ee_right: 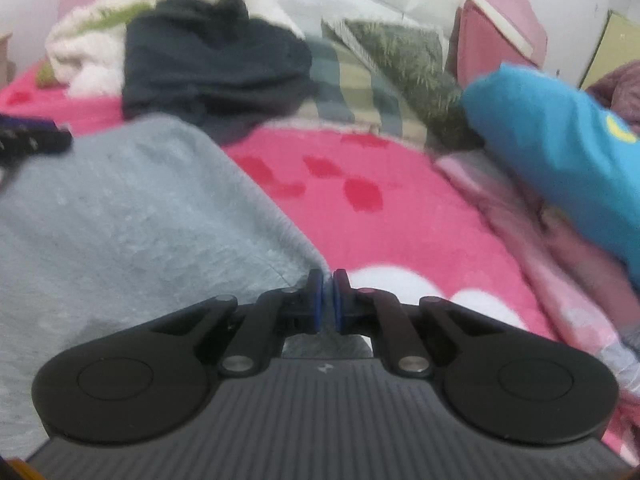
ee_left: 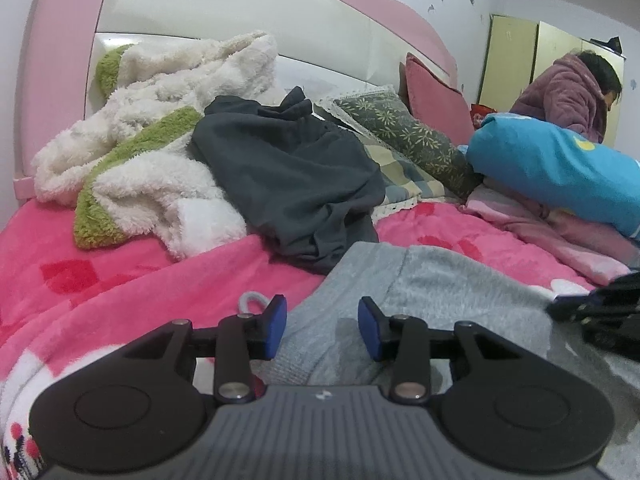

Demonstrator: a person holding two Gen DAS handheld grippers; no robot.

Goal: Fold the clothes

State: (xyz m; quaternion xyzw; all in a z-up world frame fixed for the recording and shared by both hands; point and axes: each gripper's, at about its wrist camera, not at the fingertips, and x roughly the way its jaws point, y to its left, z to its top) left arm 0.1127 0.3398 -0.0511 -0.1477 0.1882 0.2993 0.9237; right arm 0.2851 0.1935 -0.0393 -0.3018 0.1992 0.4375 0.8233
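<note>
The bed [ee_left: 120,280] wears a pink blanket. A grey garment [ee_left: 420,292] lies directly under the left claw [ee_left: 322,328] — beyond it, a dark garment [ee_left: 288,176] and fleecy white-green robe [ee_left: 152,136].

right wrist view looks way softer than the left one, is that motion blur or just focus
Right wrist view: likely motion blur; the dark grey crumpled garment and green floral pillow smear, while the right gripper riding with the camera stays crisper. Left wrist view: sharp throughout, only fisheye bending at the pink headboard.
</note>
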